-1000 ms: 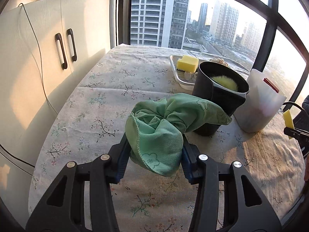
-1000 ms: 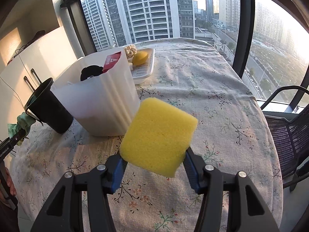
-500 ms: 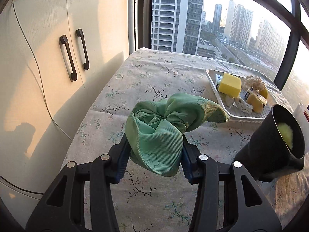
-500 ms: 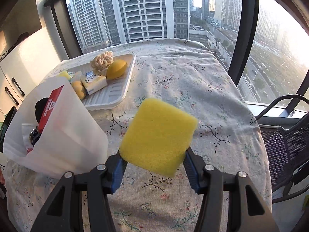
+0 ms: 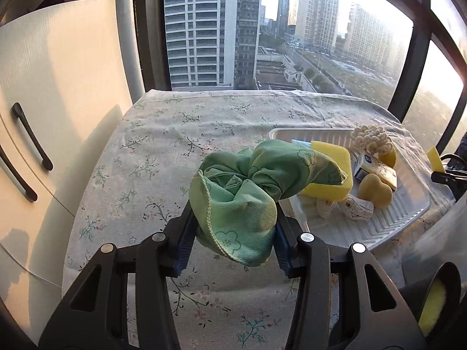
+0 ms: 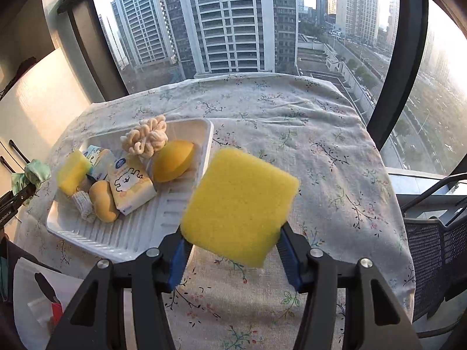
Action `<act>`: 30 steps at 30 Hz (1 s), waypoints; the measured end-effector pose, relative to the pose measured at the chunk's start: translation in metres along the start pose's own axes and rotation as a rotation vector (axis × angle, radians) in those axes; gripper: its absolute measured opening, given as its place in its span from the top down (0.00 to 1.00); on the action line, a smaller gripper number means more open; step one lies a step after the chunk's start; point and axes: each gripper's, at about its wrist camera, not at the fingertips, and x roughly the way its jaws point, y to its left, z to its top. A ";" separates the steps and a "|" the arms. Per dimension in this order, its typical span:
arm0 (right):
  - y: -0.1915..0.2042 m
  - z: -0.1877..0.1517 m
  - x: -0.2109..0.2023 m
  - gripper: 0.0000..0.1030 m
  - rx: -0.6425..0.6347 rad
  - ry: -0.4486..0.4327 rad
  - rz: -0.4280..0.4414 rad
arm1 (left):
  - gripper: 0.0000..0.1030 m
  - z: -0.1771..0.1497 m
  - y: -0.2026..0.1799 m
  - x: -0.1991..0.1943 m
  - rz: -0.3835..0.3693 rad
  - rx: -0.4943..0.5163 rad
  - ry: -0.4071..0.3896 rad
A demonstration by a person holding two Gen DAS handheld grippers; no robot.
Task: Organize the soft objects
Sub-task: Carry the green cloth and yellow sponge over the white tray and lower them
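Note:
My left gripper point(image 5: 233, 227) is shut on a bunched green cloth point(image 5: 248, 186) and holds it above the table, just left of the white tray point(image 5: 388, 221). My right gripper point(image 6: 233, 248) is shut on a yellow sponge point(image 6: 239, 204) and holds it in the air right of the tray point(image 6: 116, 242). The tray holds a second yellow sponge point(image 6: 73, 172), a cream knotted item point(image 6: 149, 137), a yellow oval sponge point(image 6: 172, 160), small packets point(image 6: 131, 186) and other soft pieces. The left gripper with the cloth shows at the right wrist view's left edge point(image 6: 29, 175).
The table has a floral cloth point(image 6: 292, 122). A black cup point(image 5: 437, 300) with something yellow inside stands at the lower right of the left wrist view. A white bag point(image 6: 38, 306) sits near the tray. White cabinets point(image 5: 43, 116) stand left, a dark chair point(image 6: 437, 248) right, windows behind.
Both grippers have moved forward toward the tray, still holding the cloth and the sponge. The black cup and white bag have slid to the lower edges of the views.

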 end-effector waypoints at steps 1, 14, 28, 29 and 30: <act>0.005 0.004 0.002 0.44 -0.020 0.000 -0.001 | 0.57 0.004 -0.006 0.003 -0.013 0.022 0.001; 0.061 0.040 0.030 0.44 -0.210 0.158 0.171 | 0.57 0.020 -0.064 0.023 -0.213 0.307 0.108; 0.081 0.036 0.054 0.40 -0.269 0.264 0.155 | 0.45 0.021 -0.068 0.035 -0.244 0.342 0.160; 0.081 0.036 0.054 0.40 -0.271 0.265 0.156 | 0.42 0.021 -0.068 0.034 -0.249 0.340 0.157; 0.081 0.036 0.054 0.40 -0.271 0.266 0.155 | 0.40 0.022 -0.068 0.033 -0.253 0.338 0.154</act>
